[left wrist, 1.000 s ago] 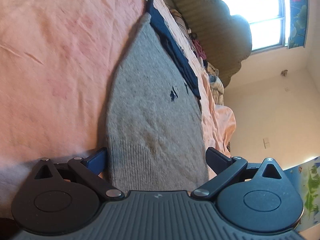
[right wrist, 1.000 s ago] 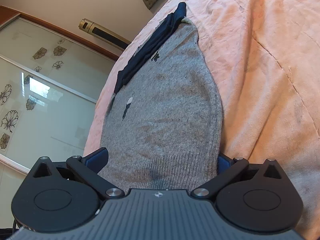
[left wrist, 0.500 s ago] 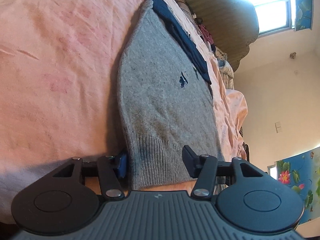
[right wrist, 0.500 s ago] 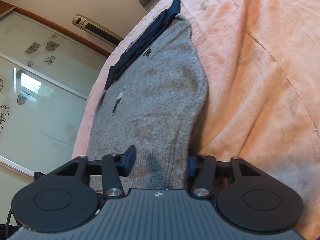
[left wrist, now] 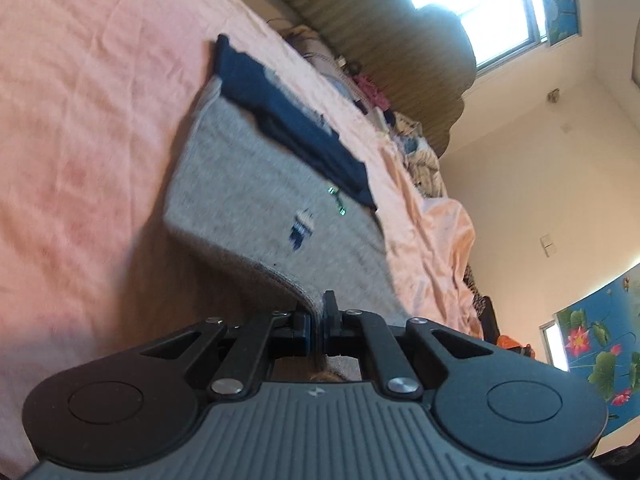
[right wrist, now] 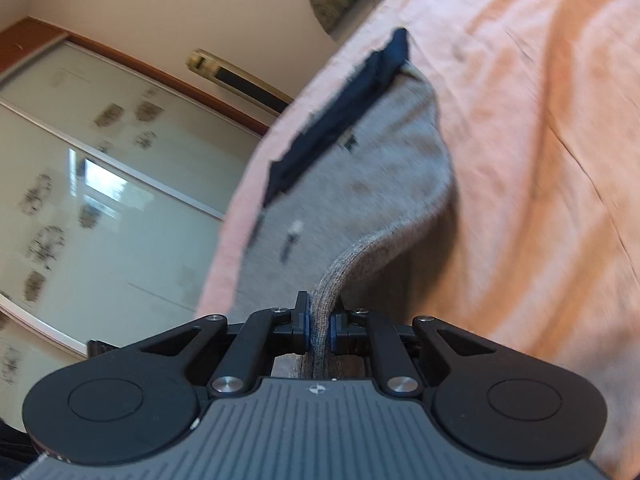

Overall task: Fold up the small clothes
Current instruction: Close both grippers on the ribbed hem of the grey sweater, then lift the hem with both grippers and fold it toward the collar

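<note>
A small grey knit sweater (left wrist: pixel 256 184) with a navy collar band (left wrist: pixel 296 132) and small dark motifs lies on a pink bedsheet (left wrist: pixel 80 120). My left gripper (left wrist: pixel 318 320) is shut on its ribbed hem at one corner and holds that corner raised off the sheet. My right gripper (right wrist: pixel 320 320) is shut on the ribbed hem at the other corner of the same sweater (right wrist: pixel 360 184), also lifted. The far part with the navy band (right wrist: pixel 344 116) still rests on the sheet (right wrist: pixel 540 160).
A padded headboard (left wrist: pixel 392 40) and a heap of clothes (left wrist: pixel 412 140) lie beyond the sweater in the left wrist view. The bed edge drops toward a sliding glass wardrobe (right wrist: pixel 100 200) in the right wrist view.
Both grippers closed from open onto the sweater's hem, then lifted it. The near edge of the sweater now hangs raised above the sheet.
</note>
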Action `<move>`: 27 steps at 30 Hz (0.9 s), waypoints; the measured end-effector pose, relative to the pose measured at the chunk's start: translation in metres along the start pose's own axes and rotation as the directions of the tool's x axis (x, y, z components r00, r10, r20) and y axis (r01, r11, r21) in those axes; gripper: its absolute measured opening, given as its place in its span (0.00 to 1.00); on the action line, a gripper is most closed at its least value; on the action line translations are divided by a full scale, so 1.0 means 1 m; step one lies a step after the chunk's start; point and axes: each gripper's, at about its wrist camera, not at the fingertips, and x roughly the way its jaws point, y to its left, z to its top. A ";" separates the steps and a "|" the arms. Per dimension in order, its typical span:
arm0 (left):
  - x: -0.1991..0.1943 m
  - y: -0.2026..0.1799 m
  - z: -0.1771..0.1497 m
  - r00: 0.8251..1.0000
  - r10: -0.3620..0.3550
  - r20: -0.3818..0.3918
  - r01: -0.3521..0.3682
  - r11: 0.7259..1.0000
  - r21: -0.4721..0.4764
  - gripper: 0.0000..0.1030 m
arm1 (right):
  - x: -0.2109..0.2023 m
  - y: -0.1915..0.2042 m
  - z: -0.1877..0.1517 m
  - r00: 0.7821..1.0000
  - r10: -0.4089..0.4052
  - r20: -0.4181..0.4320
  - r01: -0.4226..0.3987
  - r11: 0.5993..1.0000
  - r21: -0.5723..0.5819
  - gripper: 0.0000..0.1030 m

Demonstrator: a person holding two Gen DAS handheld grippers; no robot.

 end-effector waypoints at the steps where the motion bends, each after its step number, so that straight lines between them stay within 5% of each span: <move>1: 0.001 -0.004 0.010 1.000 -0.018 0.019 0.018 1.000 0.005 0.05 | 0.002 0.001 0.011 1.000 0.017 0.013 -0.017 1.000 0.005 0.14; 8: 0.042 -0.016 0.087 0.993 -0.056 0.100 0.054 0.998 0.024 0.05 | 0.035 -0.001 0.096 0.991 0.093 0.098 -0.097 0.995 0.038 0.14; 13: 0.088 -0.008 0.126 0.999 -0.024 0.036 0.024 1.000 0.017 0.05 | 0.069 -0.011 0.139 0.996 0.057 0.069 -0.062 0.996 0.061 0.18; 15: 0.094 -0.006 0.124 0.999 -0.029 0.015 0.028 0.999 0.029 0.05 | 0.079 -0.012 0.139 1.000 -0.001 0.016 0.000 0.999 0.052 0.35; 17: 0.096 -0.001 0.120 0.999 -0.032 0.004 0.032 0.999 0.026 0.05 | 0.086 -0.015 0.130 0.999 -0.007 -0.036 0.009 0.998 0.062 0.75; 22: 0.092 0.016 0.112 1.000 -0.029 -0.010 0.029 0.999 -0.016 0.05 | 0.107 -0.012 0.108 0.987 -0.030 -0.156 0.035 0.999 0.027 0.69; 24: 0.090 0.019 0.110 1.000 -0.029 -0.013 0.029 0.999 -0.026 0.05 | 0.123 0.000 0.108 0.973 -0.105 -0.205 0.084 0.991 -0.108 0.64; 27: 0.087 0.019 0.109 0.999 -0.033 -0.011 0.032 0.999 -0.028 0.05 | 0.154 0.020 0.108 0.931 -0.271 -0.244 0.169 0.913 -0.372 0.62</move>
